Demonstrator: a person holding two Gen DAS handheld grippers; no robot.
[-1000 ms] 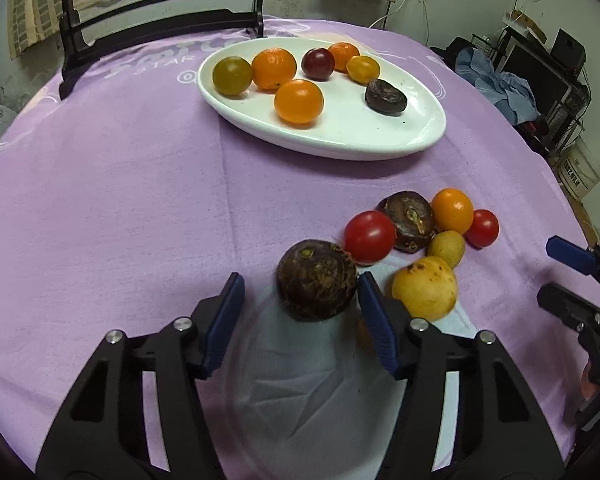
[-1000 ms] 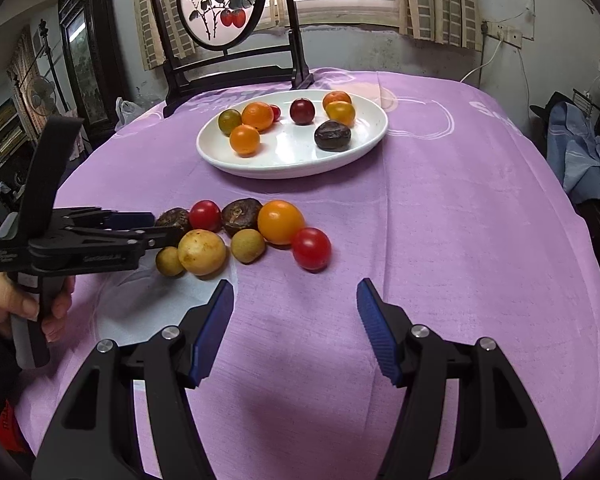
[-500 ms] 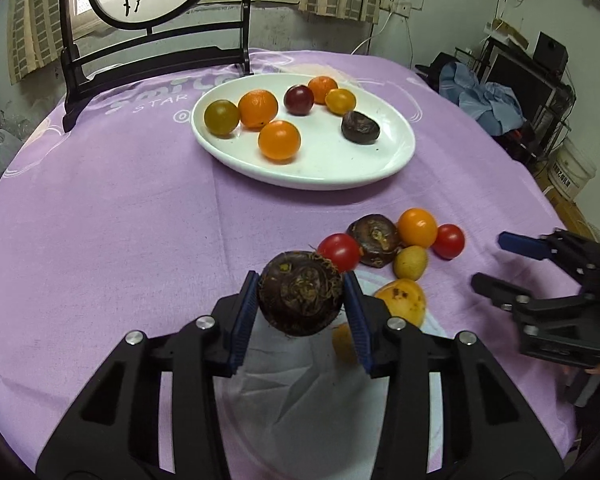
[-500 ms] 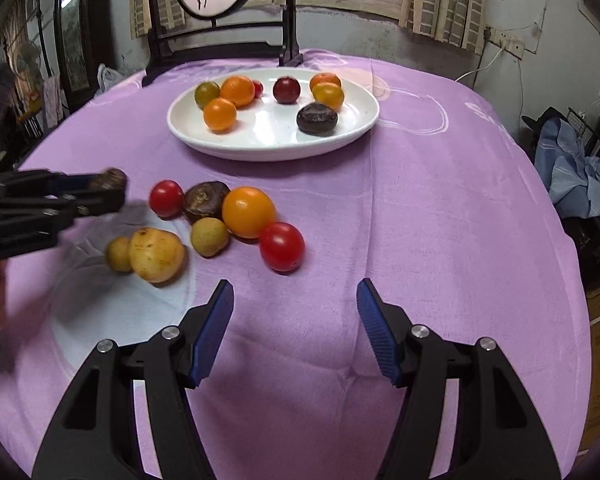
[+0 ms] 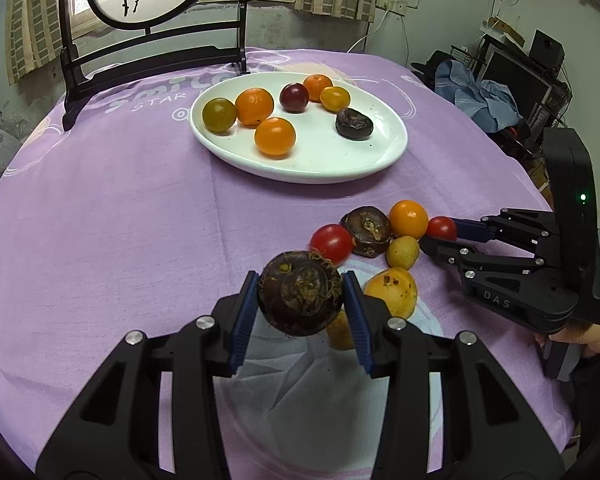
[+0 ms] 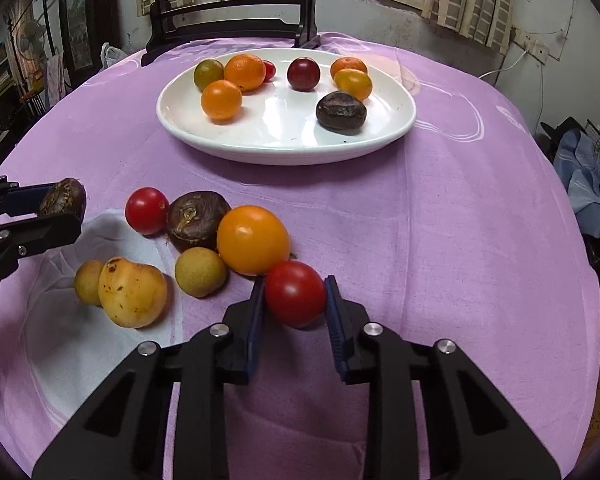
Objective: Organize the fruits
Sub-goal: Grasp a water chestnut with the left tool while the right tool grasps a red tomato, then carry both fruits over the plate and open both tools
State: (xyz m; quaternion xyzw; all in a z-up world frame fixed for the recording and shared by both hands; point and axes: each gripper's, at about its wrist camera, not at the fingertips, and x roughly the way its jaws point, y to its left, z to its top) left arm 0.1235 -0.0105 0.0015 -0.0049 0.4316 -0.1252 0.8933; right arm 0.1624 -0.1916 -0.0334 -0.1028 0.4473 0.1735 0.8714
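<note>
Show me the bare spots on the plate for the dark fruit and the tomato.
The plate is bare along its near half, in front of the orange, and between that and the wrinkled dark fruit. The far rim is crowded with fruit.

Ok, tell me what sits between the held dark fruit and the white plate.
Only bare purple tablecloth. In the left wrist view, nothing lies between the dark fruit in the left gripper and the plate; the loose fruits sit off to the right.
</note>
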